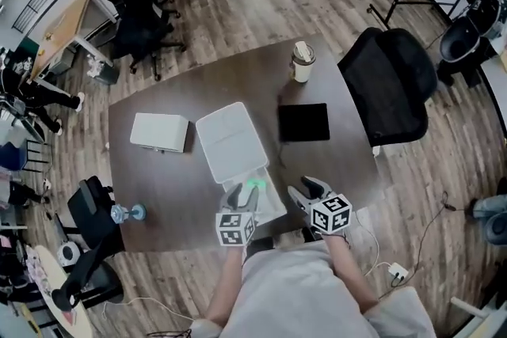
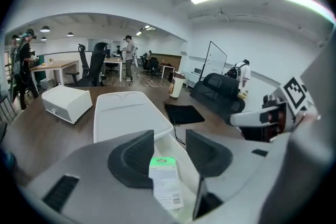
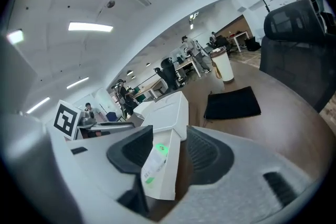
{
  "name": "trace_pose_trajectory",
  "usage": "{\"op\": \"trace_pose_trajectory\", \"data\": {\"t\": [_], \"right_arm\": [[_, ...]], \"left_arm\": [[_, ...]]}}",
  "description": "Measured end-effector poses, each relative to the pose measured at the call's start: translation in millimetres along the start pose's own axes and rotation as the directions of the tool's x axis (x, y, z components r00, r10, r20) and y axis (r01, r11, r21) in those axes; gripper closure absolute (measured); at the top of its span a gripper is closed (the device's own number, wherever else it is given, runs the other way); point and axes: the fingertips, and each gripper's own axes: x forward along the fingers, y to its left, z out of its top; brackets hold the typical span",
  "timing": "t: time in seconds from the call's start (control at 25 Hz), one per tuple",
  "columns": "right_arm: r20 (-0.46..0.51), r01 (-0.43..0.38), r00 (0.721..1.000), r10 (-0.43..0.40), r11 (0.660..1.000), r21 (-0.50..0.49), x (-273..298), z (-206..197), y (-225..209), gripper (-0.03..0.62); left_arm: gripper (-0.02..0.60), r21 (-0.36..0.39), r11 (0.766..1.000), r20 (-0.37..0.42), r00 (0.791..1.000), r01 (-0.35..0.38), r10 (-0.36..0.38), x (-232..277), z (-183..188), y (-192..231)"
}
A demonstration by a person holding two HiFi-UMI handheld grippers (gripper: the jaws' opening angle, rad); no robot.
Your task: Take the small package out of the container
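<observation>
A white container [image 1: 273,207] stands at the near table edge, its hinged lid [image 1: 230,140] laid open behind it. Inside lies the small package [image 1: 253,187], white with a green top and a printed label. My left gripper [image 1: 247,195] hovers over the container's near end with its jaws apart. In the left gripper view the package [image 2: 166,182] shows between the pads, next to the left one and clear of the right. My right gripper [image 1: 307,191] is open beside the container's right side. In the right gripper view the container wall [image 3: 168,178] and the package [image 3: 152,162] show between its pads.
A closed white box [image 1: 160,131] lies left of the lid. A black pouch [image 1: 303,122] and a lidded paper cup [image 1: 302,62] sit to the right and behind. A black office chair [image 1: 388,87] stands at the table's right. A small blue object [image 1: 127,212] rests near the left front edge.
</observation>
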Motion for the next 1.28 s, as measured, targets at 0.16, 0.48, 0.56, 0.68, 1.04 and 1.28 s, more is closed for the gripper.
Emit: {"op": "trace_pose_trajectory", "data": {"t": [0.16, 0.48, 0.56, 0.68, 1.04, 1.28], "right_arm": [[-0.034, -0.082, 0.996, 0.081, 0.996, -0.032, 5, 5, -1, 0.393], [-0.102, -0.229, 0.970, 0.220, 0.969, -0.096, 18, 0, 15, 0.396], [-0.122, -0.258, 0.962, 0.245, 0.960, -0.106, 20, -6, 18, 0.396], [-0.144, -0.292, 0.951, 0.274, 0.949, -0.119, 22, -14, 22, 0.398], [-0.175, -0.344, 0.933, 0.316, 0.924, -0.168, 5, -17, 14, 0.398], [-0.201, -0.374, 0.918, 0.341, 0.913, -0.161, -9, -24, 0, 0.398]], "left_arm": [[0.399, -0.046, 0.995, 0.020, 0.996, -0.085, 0.086, -9, -2, 2], [0.399, -0.096, 0.979, 0.036, 0.982, -0.182, 0.186, -29, -20, -3], [0.399, -0.105, 0.974, 0.034, 0.978, -0.201, 0.206, -32, -27, -3], [0.399, -0.100, 0.970, 0.022, 0.974, -0.221, 0.224, -35, -36, -1], [0.385, -0.071, 0.963, -0.028, 0.966, -0.259, 0.258, -26, -52, -5], [0.360, 0.010, 0.964, -0.109, 0.958, -0.265, 0.265, -19, -70, -3]]}}
